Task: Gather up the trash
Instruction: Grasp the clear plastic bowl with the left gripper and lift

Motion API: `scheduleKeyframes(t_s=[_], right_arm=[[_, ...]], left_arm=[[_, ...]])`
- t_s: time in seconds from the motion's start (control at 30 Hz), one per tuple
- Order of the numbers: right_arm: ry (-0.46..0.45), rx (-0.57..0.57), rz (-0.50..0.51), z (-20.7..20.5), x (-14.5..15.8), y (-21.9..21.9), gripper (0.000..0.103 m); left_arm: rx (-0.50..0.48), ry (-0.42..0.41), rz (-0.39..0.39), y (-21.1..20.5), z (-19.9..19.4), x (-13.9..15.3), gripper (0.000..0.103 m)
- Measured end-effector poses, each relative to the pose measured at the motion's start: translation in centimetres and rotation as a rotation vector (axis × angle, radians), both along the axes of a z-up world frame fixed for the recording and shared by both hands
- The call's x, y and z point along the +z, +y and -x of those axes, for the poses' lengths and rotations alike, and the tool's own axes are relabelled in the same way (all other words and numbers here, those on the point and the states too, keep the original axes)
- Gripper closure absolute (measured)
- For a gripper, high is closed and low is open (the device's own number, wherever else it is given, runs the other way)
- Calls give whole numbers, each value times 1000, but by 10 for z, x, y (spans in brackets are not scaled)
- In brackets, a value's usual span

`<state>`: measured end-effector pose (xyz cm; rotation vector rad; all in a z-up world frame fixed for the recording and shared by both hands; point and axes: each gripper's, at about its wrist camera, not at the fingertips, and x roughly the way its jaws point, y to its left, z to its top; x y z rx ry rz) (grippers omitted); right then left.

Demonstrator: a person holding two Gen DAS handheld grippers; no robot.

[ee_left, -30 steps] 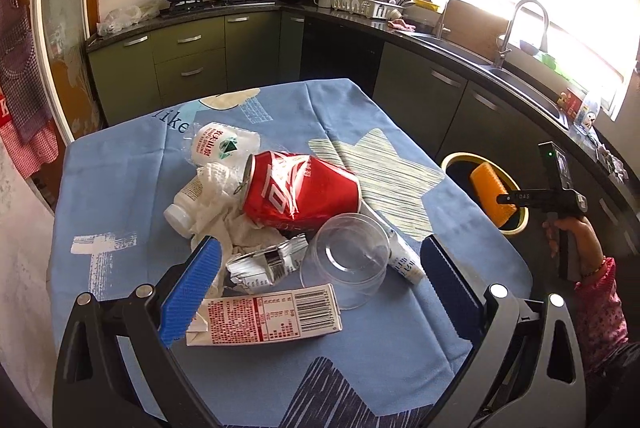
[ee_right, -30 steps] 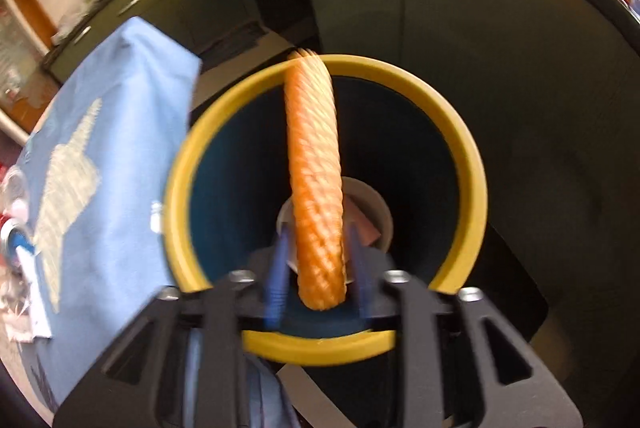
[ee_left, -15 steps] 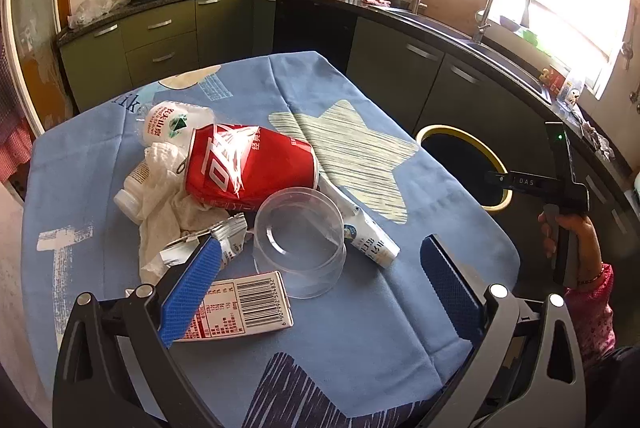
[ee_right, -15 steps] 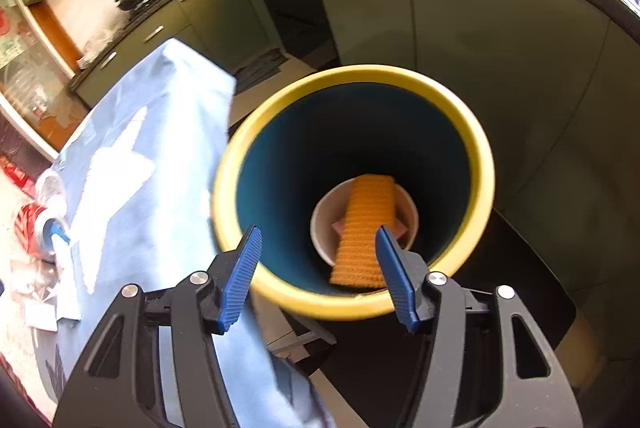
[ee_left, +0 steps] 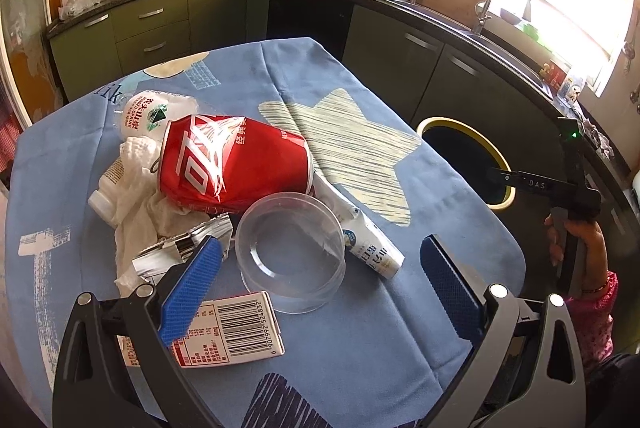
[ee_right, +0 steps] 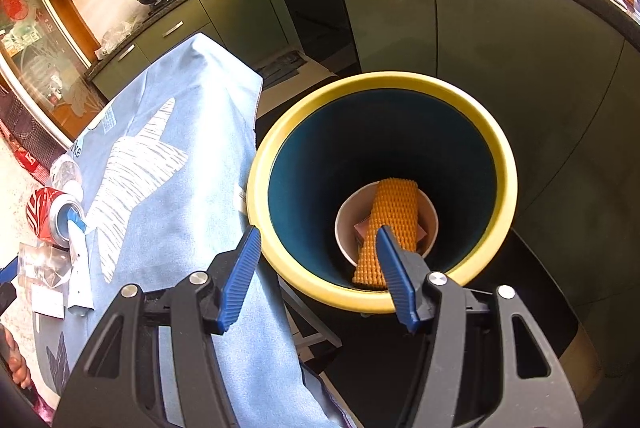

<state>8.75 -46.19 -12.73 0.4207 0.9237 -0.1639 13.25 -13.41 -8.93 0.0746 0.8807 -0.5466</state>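
Left gripper (ee_left: 320, 282) gapes wide, empty, w/ the clear round plastic cup (ee_left: 291, 257) lying on its side btwn the pads, mouth facing it. Right gripper (ee_right: 318, 274): released, empty, over the yellow-rimmed bin (ee_right: 508, 184). Left's nearer.

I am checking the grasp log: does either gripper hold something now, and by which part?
Nothing is held. The right gripper and the left gripper both have open, empty jaws; the orange foam net lies in the bin.
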Motion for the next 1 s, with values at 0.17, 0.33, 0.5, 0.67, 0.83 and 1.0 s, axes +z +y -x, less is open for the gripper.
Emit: scheduleKeyframes(t_s=[0.17, 0.33, 0.5, 0.67, 0.83, 1.0], right_arm=[[3, -2, -6, -1, -3, -1, 46], [6, -1, -8, -2, -5, -3, 46], [6, 5, -11, -2, -6, -1, 45], [11, 7, -9, -2, -8, -2, 45], [19, 5, -14, -3, -11, -4, 45], [21, 14, -20, -5, -14, -3, 45]], left_arm=[[-18, -3, 9, -6, 4, 4, 7], [-12, 0, -26, -7, 5, 3, 7], [2, 26, -33, -11, -8, -7, 12], [-2, 34, -60, -21, -14, -16, 23], [16, 15, -93, -24, -17, -21, 29], [32, 15, -85, -21, -21, -22, 43]])
